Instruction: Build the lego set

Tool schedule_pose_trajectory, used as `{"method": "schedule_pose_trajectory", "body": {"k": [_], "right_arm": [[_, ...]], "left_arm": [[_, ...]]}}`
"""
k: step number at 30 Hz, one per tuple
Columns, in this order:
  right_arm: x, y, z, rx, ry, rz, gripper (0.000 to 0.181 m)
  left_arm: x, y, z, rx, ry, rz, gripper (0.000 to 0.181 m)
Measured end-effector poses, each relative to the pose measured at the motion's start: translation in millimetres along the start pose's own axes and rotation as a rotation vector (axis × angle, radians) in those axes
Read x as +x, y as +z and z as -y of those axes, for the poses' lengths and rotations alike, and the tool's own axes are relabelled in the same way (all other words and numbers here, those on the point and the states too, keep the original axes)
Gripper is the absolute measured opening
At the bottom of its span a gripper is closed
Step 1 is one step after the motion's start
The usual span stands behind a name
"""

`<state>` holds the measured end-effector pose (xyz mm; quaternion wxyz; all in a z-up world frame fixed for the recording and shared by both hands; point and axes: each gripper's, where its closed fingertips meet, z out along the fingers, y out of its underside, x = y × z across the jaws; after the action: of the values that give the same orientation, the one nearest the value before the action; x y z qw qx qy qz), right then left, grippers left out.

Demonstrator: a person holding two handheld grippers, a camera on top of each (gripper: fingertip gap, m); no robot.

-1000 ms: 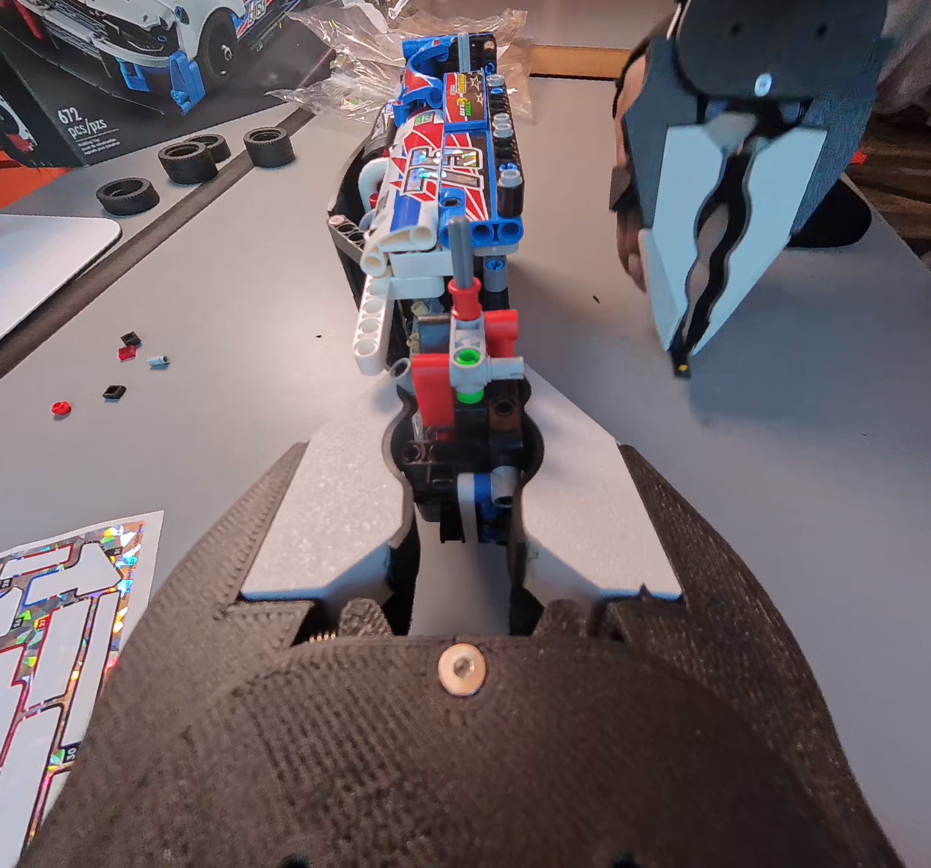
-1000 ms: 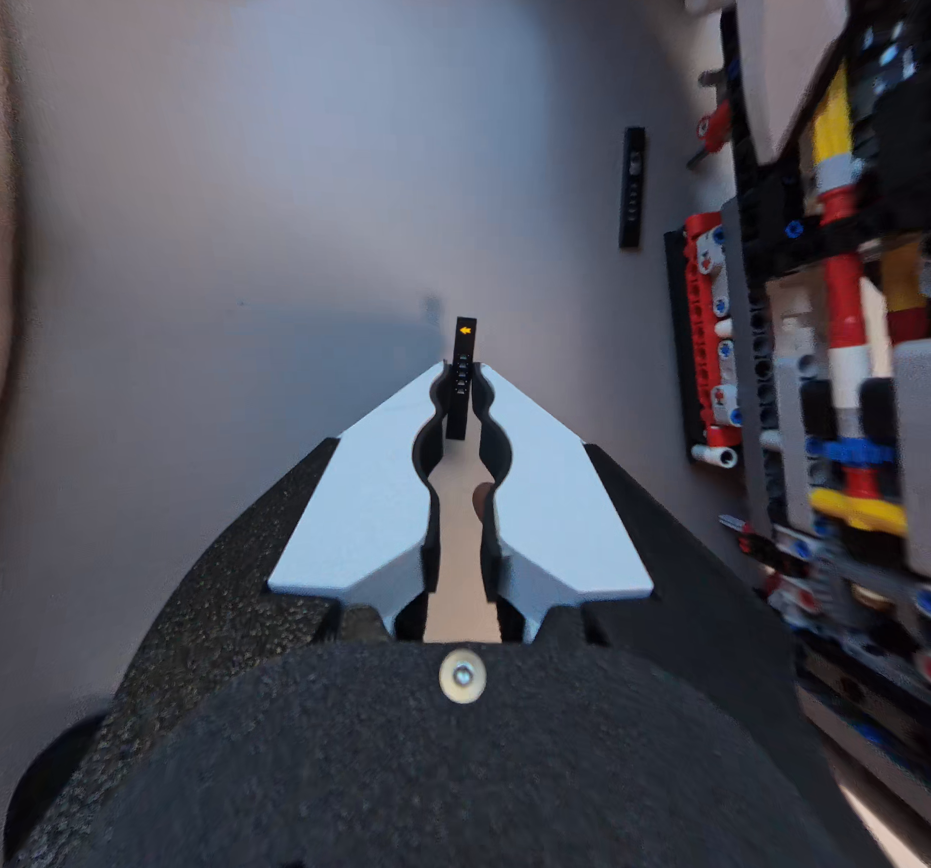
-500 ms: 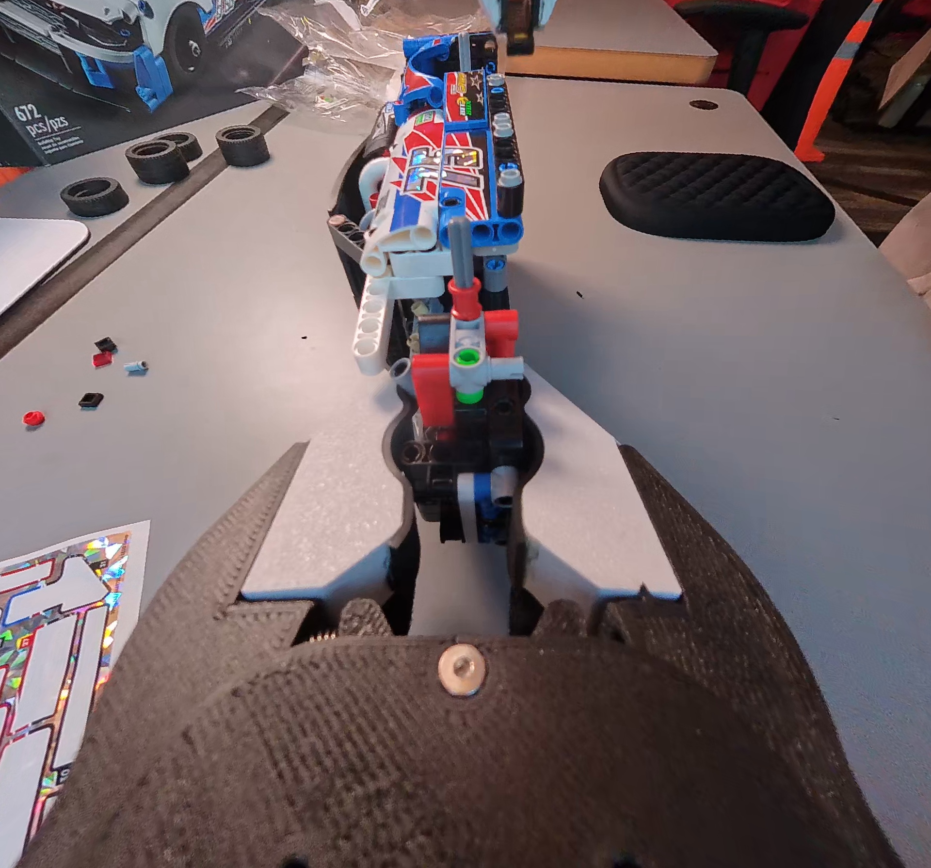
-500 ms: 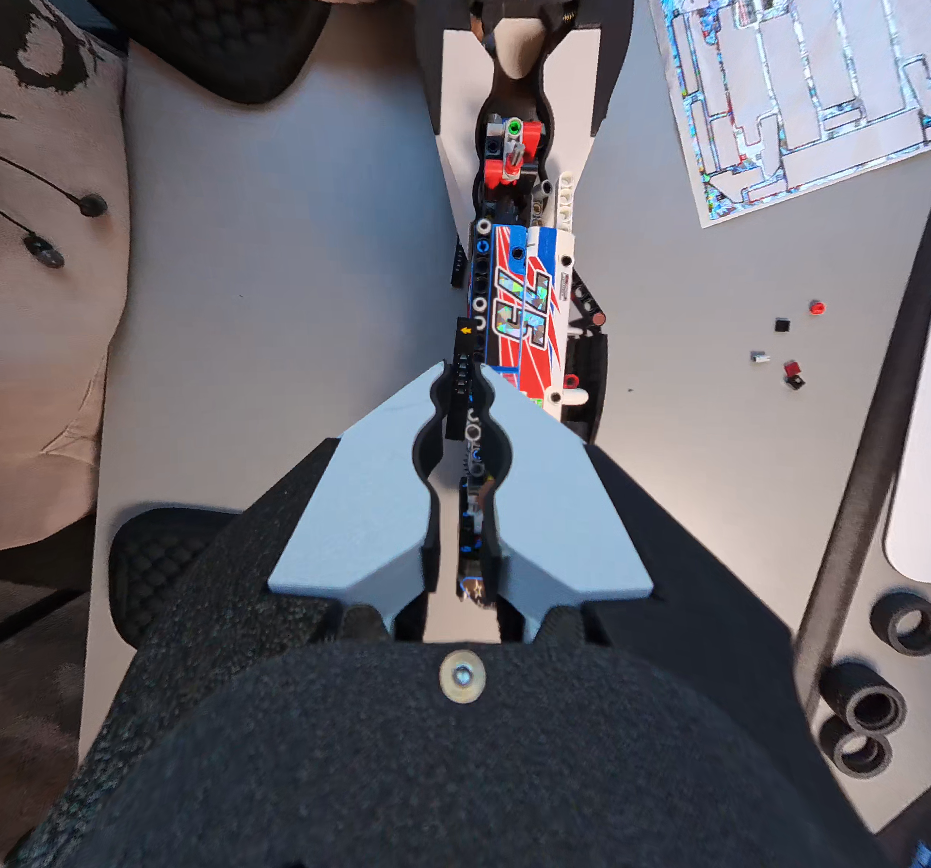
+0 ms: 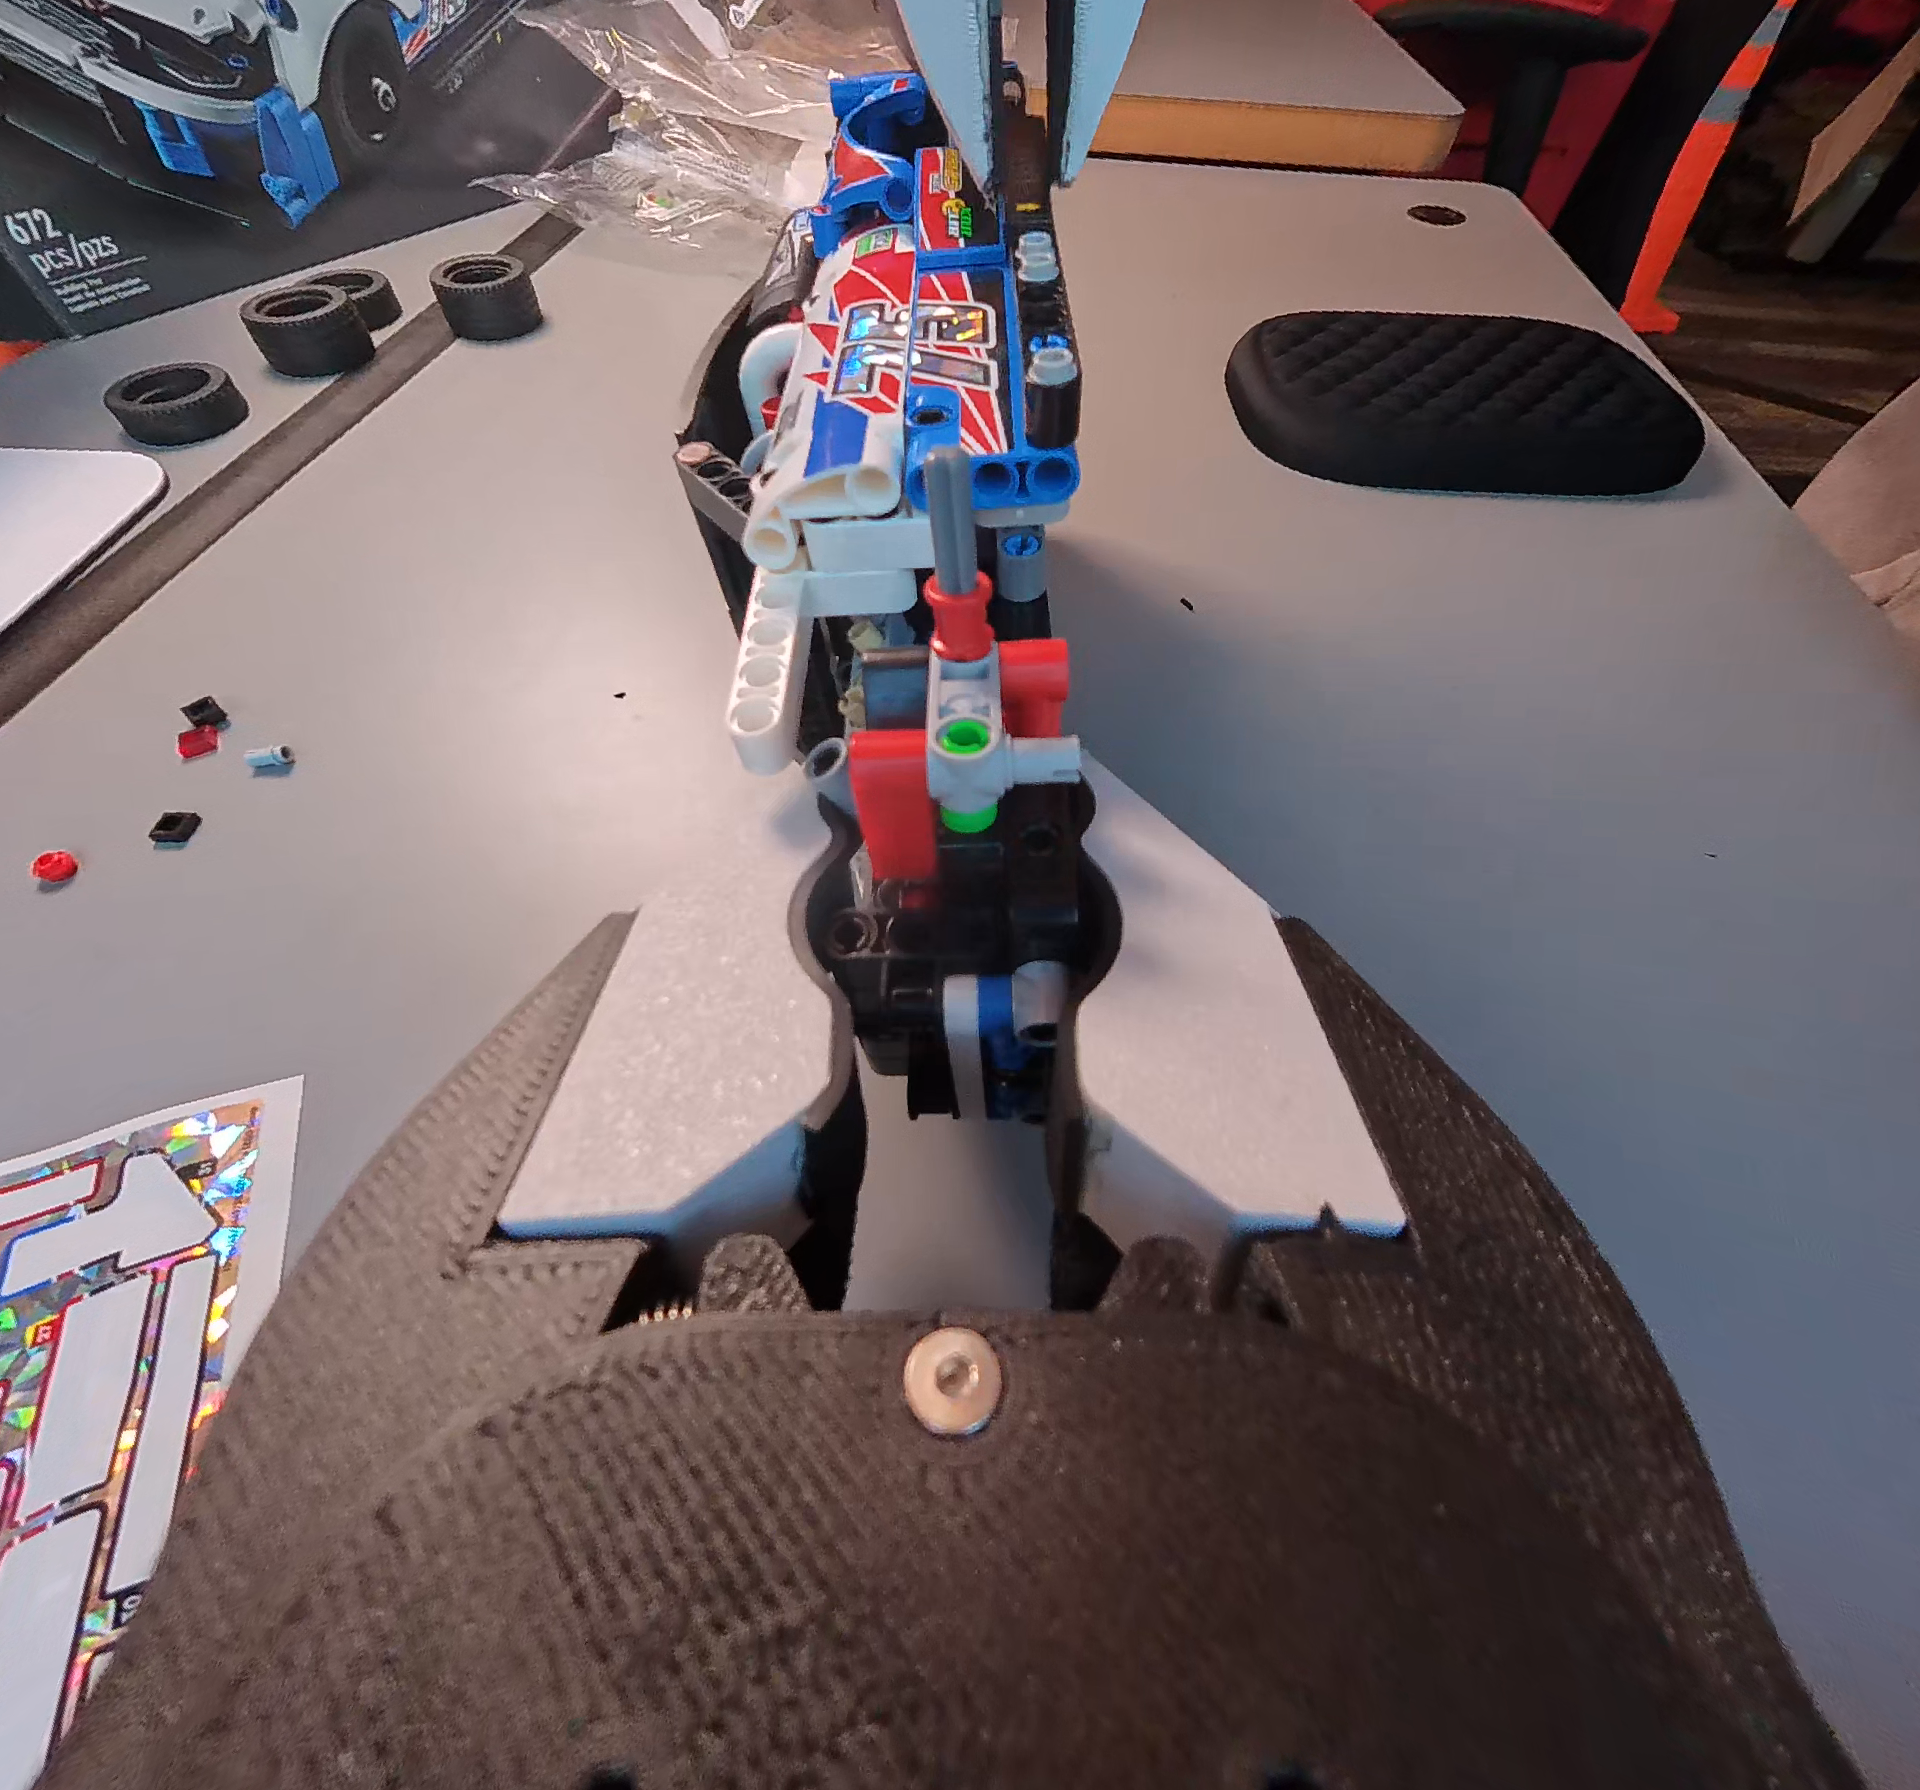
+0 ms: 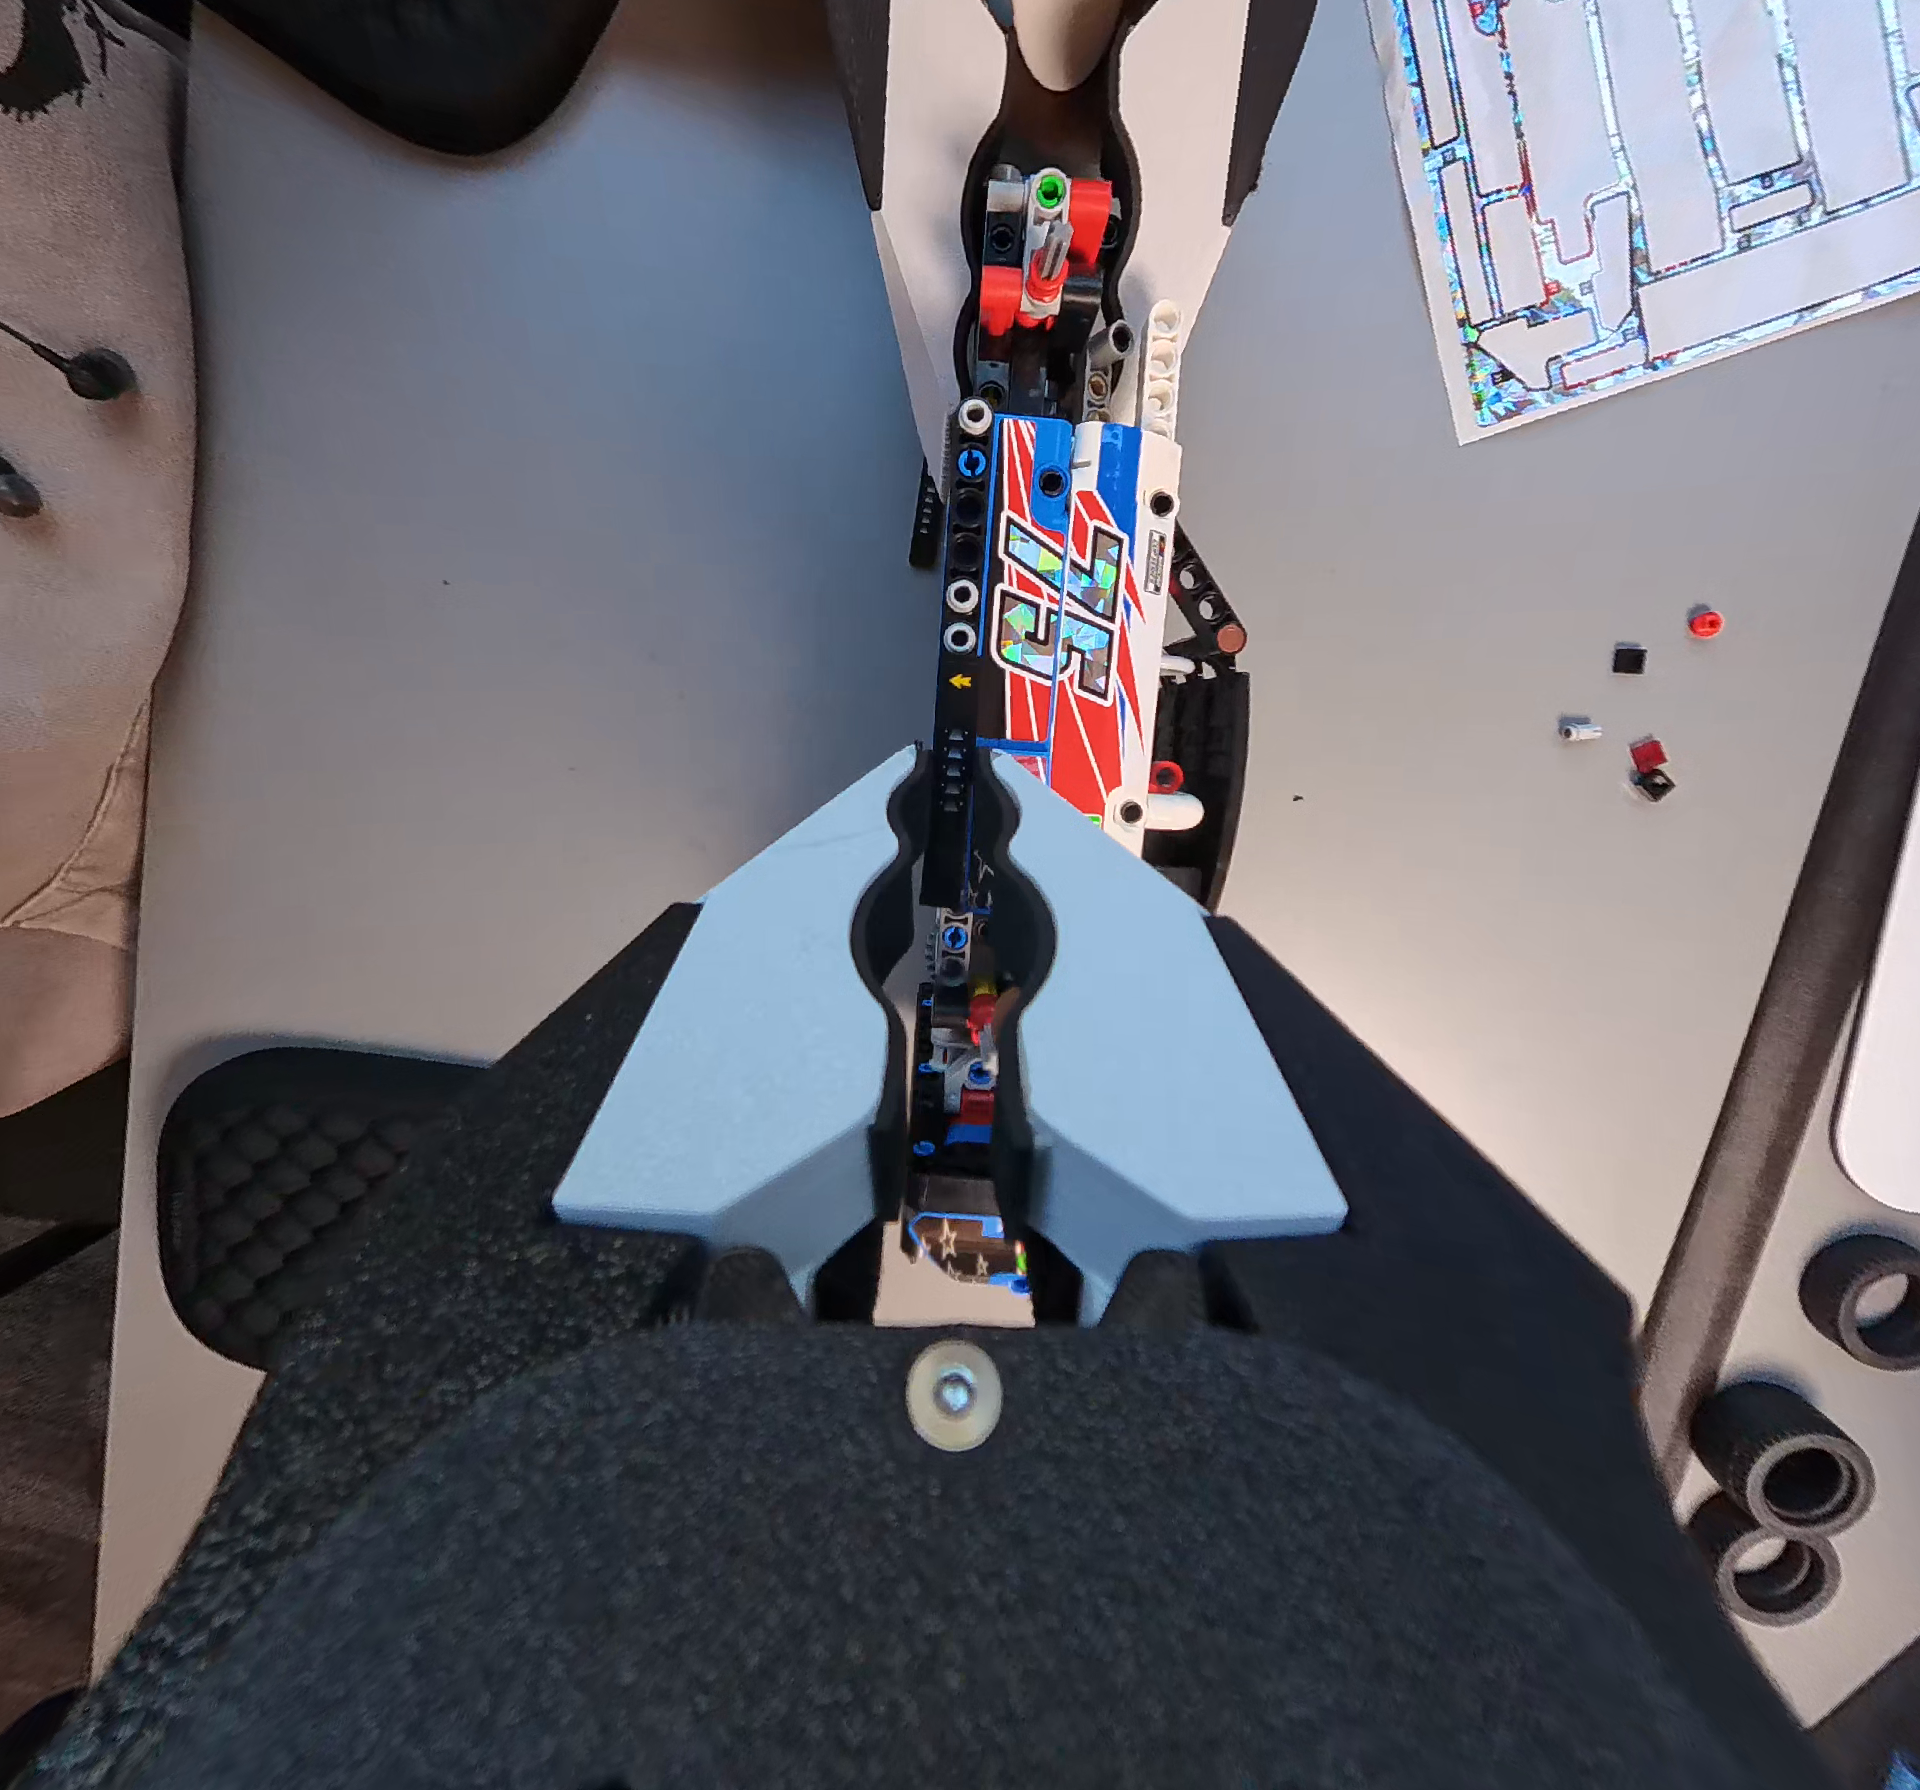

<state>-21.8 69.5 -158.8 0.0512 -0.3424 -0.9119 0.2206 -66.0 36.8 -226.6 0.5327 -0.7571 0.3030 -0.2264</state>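
the grey table [image 5: 1455,753] holds everything. the lego car body [image 5: 914,369] stands on its side in the middle of the table. just left of the car body, at the far edge, sits the lego box [image 5: 208,57] with a crinkly clear bag [image 5: 675,99] beside it. right of the car body lies a black padded rest [image 5: 1465,400]. a shiny sticker sheet [image 5: 94,1325] lies near the left, close to the camera. the left gripper [image 5: 956,919] is clenched on the near end of the car body. the right gripper [image 6: 956,795] comes from above at the far end and pinches a thin black beam [image 6: 954,805] that touches the car body's black edge. four black tires [image 5: 312,327] sit left of the car body, and tiny loose pieces [image 5: 197,743] lie nearer.
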Motion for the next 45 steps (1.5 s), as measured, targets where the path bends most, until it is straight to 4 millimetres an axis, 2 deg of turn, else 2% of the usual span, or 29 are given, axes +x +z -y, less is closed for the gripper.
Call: {"method": "schedule_pose_trajectory", "body": {"k": [13,31,45], "right_arm": [[0.6,0.2,-0.8,0.094,-0.031,-0.01,0.005],[-5.4,1.6,-2.7,0.083,-0.156,-0.015,0.005],[0.8,1.3,-2.0,0.176,-0.128,-0.06,0.008]], "left_arm": [[0.4,0.3,-0.2,-0.007,0.005,0.0,0.033],[1.1,0.5,-0.3,-0.009,0.008,-0.033,0.034],[-1.5,0.1,-0.7,-0.007,-0.025,-0.05,0.033]]}}
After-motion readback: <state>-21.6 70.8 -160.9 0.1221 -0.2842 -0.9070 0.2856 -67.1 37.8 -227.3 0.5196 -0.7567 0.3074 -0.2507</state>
